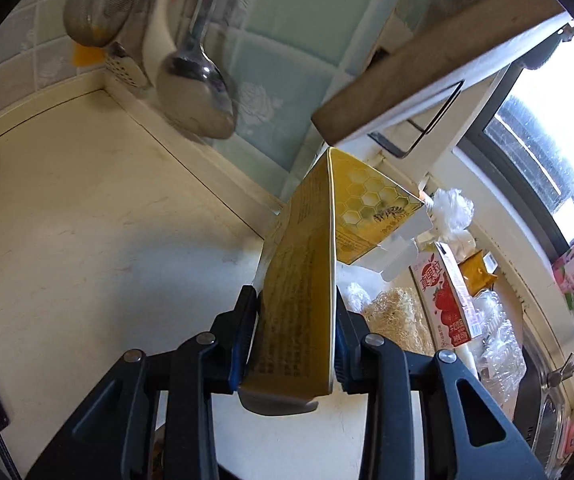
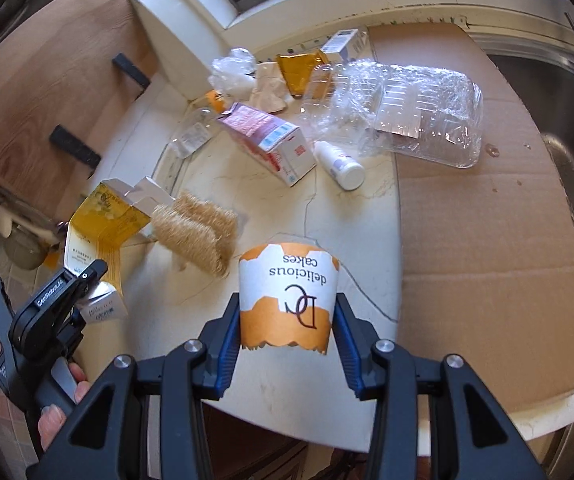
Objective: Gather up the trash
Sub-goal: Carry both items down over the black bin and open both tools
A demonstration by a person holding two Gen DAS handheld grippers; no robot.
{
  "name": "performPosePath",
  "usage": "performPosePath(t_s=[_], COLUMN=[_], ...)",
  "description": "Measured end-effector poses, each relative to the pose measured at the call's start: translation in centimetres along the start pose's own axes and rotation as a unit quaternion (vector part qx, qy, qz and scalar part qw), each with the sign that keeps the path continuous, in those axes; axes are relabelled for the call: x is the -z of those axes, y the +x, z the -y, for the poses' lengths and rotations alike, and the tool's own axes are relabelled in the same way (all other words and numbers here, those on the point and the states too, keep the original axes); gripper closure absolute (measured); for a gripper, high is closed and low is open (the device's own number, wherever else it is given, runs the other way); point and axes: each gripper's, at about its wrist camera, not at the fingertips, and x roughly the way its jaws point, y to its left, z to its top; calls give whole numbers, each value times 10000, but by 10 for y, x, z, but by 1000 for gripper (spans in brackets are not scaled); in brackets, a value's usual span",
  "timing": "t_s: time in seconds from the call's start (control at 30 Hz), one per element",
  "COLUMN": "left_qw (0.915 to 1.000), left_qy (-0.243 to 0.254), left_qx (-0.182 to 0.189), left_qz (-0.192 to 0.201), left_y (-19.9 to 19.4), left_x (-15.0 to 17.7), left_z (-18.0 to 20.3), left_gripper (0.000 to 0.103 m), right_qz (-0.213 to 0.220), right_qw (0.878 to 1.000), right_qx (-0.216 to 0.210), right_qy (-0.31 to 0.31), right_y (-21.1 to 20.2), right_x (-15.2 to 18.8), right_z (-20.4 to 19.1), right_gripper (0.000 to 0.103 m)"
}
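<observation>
Two grippers, each loaded: left gripper (image 1: pixel 293 316) fingers pinching a yellow honeycomb carton (image 1: pixel 307 264), held clear of the bench (image 1: pixel 87 240); right gripper (image 2: pixel 287 316) fingers clamped on an orange-and-white paper cup (image 2: pixel 287 300), raised above the bench near a loofah (image 2: pixel 199 232) and milk carton (image 2: pixel 271 140)

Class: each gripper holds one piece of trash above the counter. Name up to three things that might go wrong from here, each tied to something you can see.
1. The left gripper pinches the yellow box near one end; most of it sticks out, so it might swing or slip.
2. The right gripper squeezes a thin paper cup, which may crumple and drop.
3. The box's open flaps hang near the loofah and could snag it.
</observation>
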Motion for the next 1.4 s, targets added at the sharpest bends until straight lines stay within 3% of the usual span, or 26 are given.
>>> performPosePath(t_s=[0.3, 0.43, 0.57, 0.73, 0.9, 1.03, 1.17, 1.4], left_qw=[9993, 9995, 9994, 9951, 9911, 9824, 9695, 9374], left_qy=[-10, 42, 76, -173, 390, 634, 927, 1786], left_qx=[365, 298, 162, 98, -6, -191, -455, -797], left_qz=[36, -45, -289, -966, -1275, -1745, -2225, -2882], left_y=[-93, -126, -138, -119, -114, -93, -51, 48], left_x=[49, 80, 115, 154, 197, 235, 281, 366], left_z=[-40, -62, -83, -103, -108, -119, -135, -156], left_gripper=[71, 71, 71, 71, 71, 70, 70, 70], right_qz=[-324, -554, -1068, -1455, -1655, -2045, -2442, -2960], right_qw=[9952, 9897, 9834, 9745, 9638, 9579, 9528, 9452], right_qx=[-462, -513, -548, -381, -211, -51, 132, 534], right_qy=[-799, -1216, -1358, -1664, -2078, -2013, -1798, -1268], right_y=[-28, -27, -9, 12, 31, 67, 115, 213], right_x=[58, 91, 122, 154, 185, 212, 242, 279], right_z=[-16, -20, -16, -14, -11, 12, 43, 95], right_gripper=[60, 60, 60, 60, 60, 60, 59, 58])
